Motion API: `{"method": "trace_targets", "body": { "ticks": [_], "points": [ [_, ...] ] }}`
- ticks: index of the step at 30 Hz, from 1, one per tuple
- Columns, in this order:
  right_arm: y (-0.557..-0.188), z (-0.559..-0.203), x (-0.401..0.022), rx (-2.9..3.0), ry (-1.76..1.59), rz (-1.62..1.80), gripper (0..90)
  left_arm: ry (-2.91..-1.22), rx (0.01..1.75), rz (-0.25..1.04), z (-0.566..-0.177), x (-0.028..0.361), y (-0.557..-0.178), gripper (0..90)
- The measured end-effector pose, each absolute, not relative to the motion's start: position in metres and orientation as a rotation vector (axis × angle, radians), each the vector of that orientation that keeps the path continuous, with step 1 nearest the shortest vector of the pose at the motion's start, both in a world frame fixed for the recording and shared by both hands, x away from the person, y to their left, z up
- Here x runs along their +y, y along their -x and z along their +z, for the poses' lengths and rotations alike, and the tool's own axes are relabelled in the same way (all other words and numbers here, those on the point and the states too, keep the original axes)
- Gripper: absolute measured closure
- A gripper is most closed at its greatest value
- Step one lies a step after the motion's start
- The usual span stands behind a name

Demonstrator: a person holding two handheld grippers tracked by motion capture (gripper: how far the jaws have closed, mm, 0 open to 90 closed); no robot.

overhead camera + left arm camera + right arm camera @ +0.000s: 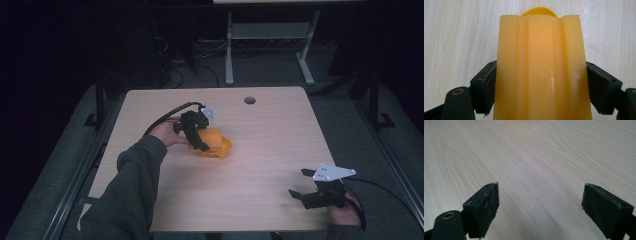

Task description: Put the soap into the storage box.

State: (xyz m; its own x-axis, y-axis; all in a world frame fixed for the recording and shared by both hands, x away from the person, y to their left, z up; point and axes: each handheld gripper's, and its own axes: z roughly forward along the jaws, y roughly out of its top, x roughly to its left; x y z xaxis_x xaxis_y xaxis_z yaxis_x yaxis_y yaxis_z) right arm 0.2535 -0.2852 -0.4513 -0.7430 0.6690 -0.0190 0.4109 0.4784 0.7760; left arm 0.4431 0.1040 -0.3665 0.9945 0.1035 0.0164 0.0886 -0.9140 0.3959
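My left gripper (200,131) has its jaws clamped on both sides of a ribbed yellow block (541,72) — a soft-looking, translucent piece that sits left of the middle of the bench (270,150). Past the block's far end a rounded yellow dish (539,11) peeks out; from above it seems to lie just under or against the block, though I cannot tell whether they touch. So I judge the step in hand to be the grasp itself, made and holding. My right gripper (306,189) waits well apart near the bench's near right edge, jaws spread wide over bare wood. Next I would need a slow, level lift — squeezing no harder, lest the block bend or slip.
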Motion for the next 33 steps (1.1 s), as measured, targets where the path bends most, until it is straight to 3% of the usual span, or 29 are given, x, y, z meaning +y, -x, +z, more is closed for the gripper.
{"method": "trace_targets", "body": {
  "ticks": [33],
  "points": [
    [-0.255, -0.452, -0.285, 2.427, -0.888, 1.129, 13.9, -2.707, 0.075, -0.001, -0.384, 0.086, -0.451, 20.8]
  ]
}}
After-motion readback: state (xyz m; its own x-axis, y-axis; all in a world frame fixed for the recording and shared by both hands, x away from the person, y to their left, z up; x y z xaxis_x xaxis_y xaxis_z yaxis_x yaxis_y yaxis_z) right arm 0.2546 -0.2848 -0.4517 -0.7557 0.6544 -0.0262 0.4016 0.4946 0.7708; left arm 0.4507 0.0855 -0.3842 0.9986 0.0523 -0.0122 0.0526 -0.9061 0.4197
